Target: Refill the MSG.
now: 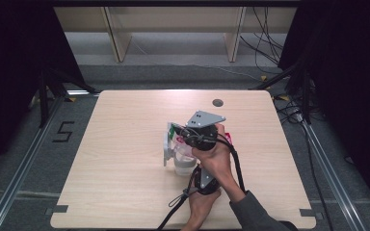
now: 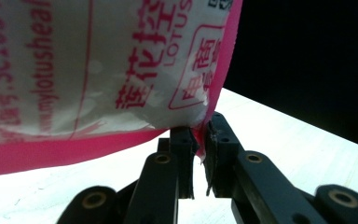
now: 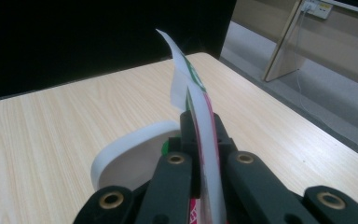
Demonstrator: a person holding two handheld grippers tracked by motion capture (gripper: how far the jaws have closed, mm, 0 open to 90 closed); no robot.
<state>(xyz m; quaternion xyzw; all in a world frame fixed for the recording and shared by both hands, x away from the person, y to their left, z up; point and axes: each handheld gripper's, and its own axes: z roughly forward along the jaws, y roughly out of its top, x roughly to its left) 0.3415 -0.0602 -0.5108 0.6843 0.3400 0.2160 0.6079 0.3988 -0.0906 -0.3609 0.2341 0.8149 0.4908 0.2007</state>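
Both grippers clamp pink-edged packet above white cup: left gripper pinches bottom corner, right gripper closed on edge, apparently positioning for pouring.

The pouch hangs above the table, one lower corner nipped between the left gripper fingers, the rest spreading up and to the left of them. The right gripper fingers clamp another edge, which rises above them. A cup stands on the table just left of and below those fingers, probably under the pouch.
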